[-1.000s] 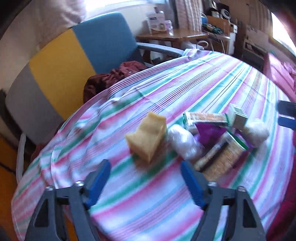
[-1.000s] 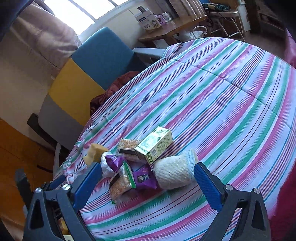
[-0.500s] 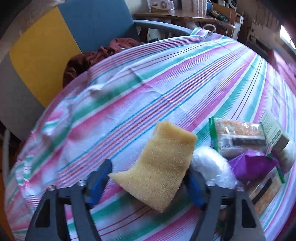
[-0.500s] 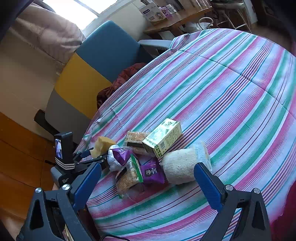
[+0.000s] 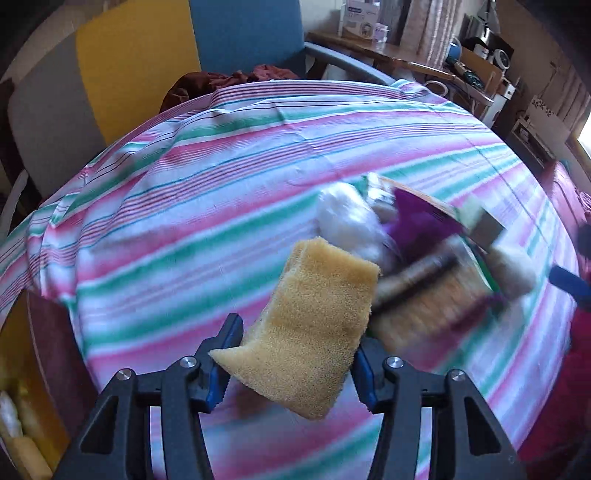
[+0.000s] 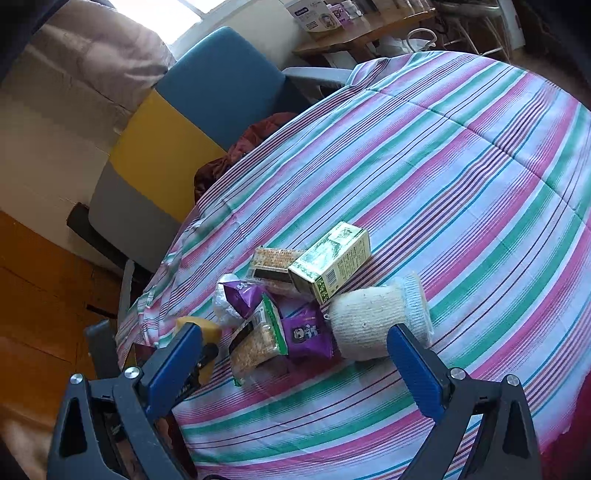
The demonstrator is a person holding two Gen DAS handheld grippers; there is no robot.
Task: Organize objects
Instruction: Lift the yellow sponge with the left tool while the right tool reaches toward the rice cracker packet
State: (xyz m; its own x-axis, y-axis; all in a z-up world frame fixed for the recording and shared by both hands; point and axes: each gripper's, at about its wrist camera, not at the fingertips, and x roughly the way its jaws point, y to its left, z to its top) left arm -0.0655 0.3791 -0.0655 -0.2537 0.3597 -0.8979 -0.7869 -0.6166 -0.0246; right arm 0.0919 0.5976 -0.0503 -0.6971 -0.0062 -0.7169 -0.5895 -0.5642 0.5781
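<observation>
My left gripper (image 5: 295, 343) is shut on a yellow sponge (image 5: 314, 325) and holds it above the striped tablecloth (image 5: 184, 206). Behind it lies a blurred pile: a white bundle (image 5: 347, 218), a purple packet (image 5: 417, 218), a grain packet (image 5: 424, 295). In the right wrist view the pile shows a green box (image 6: 330, 260), a purple packet (image 6: 306, 332), a grain packet (image 6: 258, 338) and a cream knitted roll (image 6: 373, 319). My right gripper (image 6: 295, 354) is open and empty, above the pile. The sponge (image 6: 210, 328) shows behind its left finger.
A blue, yellow and grey chair (image 6: 177, 122) with a dark red cloth (image 6: 243, 147) stands at the table's far edge. A wooden side table (image 6: 362, 33) with boxes stands behind. The tablecloth (image 6: 461, 155) stretches to the right. The wooden floor (image 6: 33, 288) lies to the left.
My left gripper closed on the sponge and lifted it off the cloth, pulling back from the pile. My right gripper stayed open and moved slightly closer to the pile.
</observation>
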